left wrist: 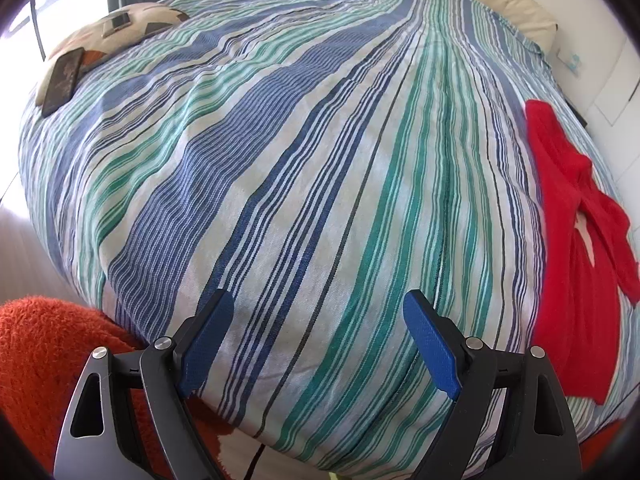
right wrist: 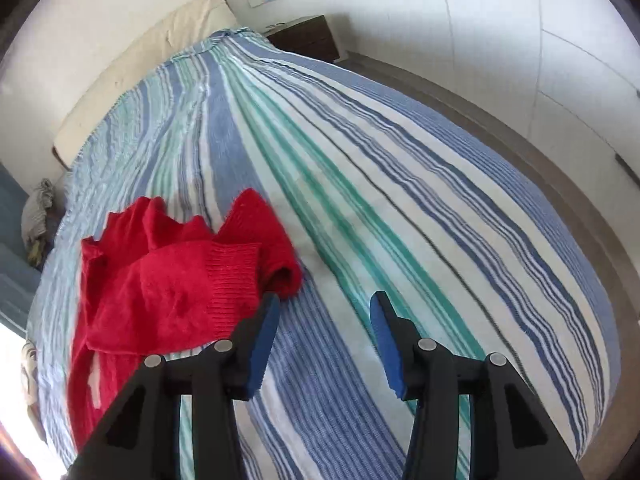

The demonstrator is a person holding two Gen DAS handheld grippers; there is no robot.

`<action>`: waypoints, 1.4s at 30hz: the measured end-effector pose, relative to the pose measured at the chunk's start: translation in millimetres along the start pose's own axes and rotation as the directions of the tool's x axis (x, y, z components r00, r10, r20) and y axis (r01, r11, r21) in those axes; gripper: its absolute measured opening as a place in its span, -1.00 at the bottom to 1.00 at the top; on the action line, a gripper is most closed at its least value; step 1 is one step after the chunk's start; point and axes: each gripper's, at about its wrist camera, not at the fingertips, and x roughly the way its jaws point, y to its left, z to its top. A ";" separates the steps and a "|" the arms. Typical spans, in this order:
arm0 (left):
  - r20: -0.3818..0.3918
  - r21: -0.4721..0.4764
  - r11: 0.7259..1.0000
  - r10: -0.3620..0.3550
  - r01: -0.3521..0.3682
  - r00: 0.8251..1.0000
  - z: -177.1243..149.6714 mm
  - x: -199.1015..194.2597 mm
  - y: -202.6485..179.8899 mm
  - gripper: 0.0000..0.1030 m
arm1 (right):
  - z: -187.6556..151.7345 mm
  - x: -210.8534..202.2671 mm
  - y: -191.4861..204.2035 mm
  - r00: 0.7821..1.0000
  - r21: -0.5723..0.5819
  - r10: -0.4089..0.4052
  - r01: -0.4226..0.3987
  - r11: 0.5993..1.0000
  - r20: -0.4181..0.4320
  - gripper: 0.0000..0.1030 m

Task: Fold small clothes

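On striped woven bedspread [right wrist: 400,208], crumpled red ribbed-knit sweater [right wrist: 172,280], fuzzy-edged.

Bright daylight throughout, blown-out glare at the tall window [left wrist: 24,24] on left edge of left wrist view, soft shadows in folds of the blue-green striped woven bedspread [right wrist: 360,184], heavy fisheye bulge, dark vignetted corners, slight motion blur in right wrist view

Red sweater [right wrist: 168,280], blue-green striped bedspread [right wrist: 360,184]
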 end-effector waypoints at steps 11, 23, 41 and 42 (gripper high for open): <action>0.008 0.019 1.000 -0.007 0.007 1.000 -3.1 -3.1 -4.4 0.71 | -5.9 37.3 45.7 0.995 0.033 -0.055 0.058 0.998 -0.088 -0.84; -0.002 0.051 0.999 0.001 -0.001 1.000 -4.3 -0.1 -13.0 0.71 | -110.8 -47.1 293.6 0.793 -0.559 0.505 -0.603 0.569 -0.341 0.41; -0.028 0.039 0.999 0.016 -0.015 0.999 -2.9 5.6 -10.5 0.71 | -1.4 67.9 101.4 0.989 -0.718 -0.144 0.070 0.693 -0.043 -0.47; -0.028 0.040 0.999 0.018 -0.016 0.999 -3.0 5.5 -10.2 0.71 | 5.1 67.3 92.5 0.990 -0.690 -0.130 0.054 0.721 -0.058 -0.62</action>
